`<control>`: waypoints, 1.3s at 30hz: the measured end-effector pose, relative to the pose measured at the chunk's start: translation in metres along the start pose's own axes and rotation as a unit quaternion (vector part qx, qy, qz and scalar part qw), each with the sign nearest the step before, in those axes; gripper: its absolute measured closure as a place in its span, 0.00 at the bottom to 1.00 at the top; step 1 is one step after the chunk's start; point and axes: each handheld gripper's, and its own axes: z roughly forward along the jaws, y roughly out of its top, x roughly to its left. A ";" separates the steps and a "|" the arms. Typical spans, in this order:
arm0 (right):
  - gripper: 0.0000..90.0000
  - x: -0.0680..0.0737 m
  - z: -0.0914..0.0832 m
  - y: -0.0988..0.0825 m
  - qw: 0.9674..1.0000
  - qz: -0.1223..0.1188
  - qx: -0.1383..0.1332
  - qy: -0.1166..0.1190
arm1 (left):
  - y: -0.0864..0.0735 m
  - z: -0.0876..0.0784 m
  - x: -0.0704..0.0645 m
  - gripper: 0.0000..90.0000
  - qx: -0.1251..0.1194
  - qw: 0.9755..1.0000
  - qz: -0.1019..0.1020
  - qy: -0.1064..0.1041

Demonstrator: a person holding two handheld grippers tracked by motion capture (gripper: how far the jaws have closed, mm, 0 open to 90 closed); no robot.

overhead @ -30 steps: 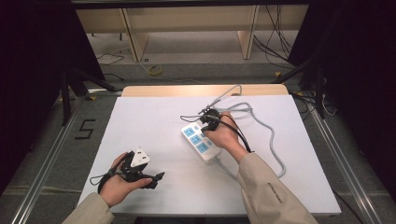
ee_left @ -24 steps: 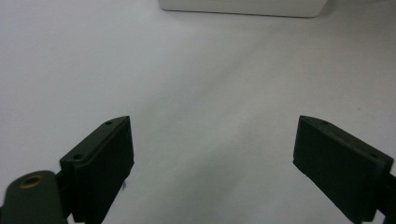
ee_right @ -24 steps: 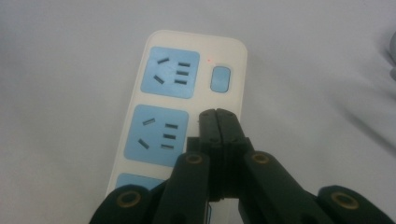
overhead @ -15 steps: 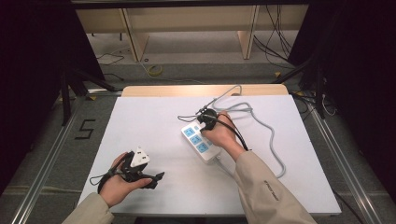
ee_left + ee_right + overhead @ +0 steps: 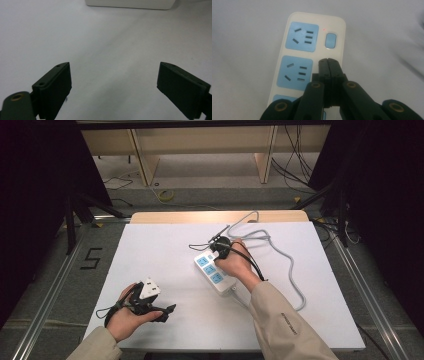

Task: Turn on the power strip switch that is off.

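On the white, matte table (image 5: 165,245), near its middle, lies a power strip (image 5: 215,273): a long, smooth plastic block of cream white with rounded corners, set at a slant, its top carrying square pale-blue socket panels (image 5: 302,36) cut with dark slots. In the right gripper view a rounded blue switch (image 5: 330,40) sits beside the end socket, with a tiny red light (image 5: 324,29) just above it. A grey, round cable (image 5: 285,255) leaves the strip's far end and curls in loose loops over the right part of the table. The right gripper (image 5: 328,62), of black hard plastic with brass-coloured pivots, has its two flat jaws pressed together with nothing between them; their tips hang over the strip's edge just below the switch, and whether they touch the plastic I cannot tell. The right hand (image 5: 235,262) is curled over the strip from the near side, the beige sleeve (image 5: 280,320) stretching back to the table's front edge. At the near left corner the left hand (image 5: 127,312) rests low with its left gripper (image 5: 113,82) pointing across the bare surface; its blocky black jaws stand wide apart and hold nothing.
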 end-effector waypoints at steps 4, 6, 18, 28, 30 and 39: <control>1.00 0.003 0.001 0.001 1.000 -0.009 0.007 -0.011 | 0.000 0.000 0.000 0.13 0.001 1.000 0.001 0.000; 1.00 0.004 0.001 0.002 1.000 -0.008 0.007 -0.013 | 0.000 0.000 0.000 0.13 0.001 1.000 0.001 0.000; 1.00 0.005 0.002 0.001 1.000 -0.003 0.009 -0.016 | 0.000 -0.001 0.000 0.13 0.000 1.000 0.000 0.002; 1.00 0.005 0.003 0.003 1.000 0.002 0.017 -0.019 | 0.000 -0.001 0.000 0.13 0.000 1.000 0.000 0.002; 1.00 0.006 0.003 0.003 1.000 0.002 0.019 -0.020 | 0.000 -0.001 0.000 0.13 0.000 1.000 0.000 0.002; 1.00 0.007 0.004 0.004 0.999 0.007 0.021 -0.024 | -0.001 -0.001 -0.001 0.14 0.001 1.000 -0.002 0.001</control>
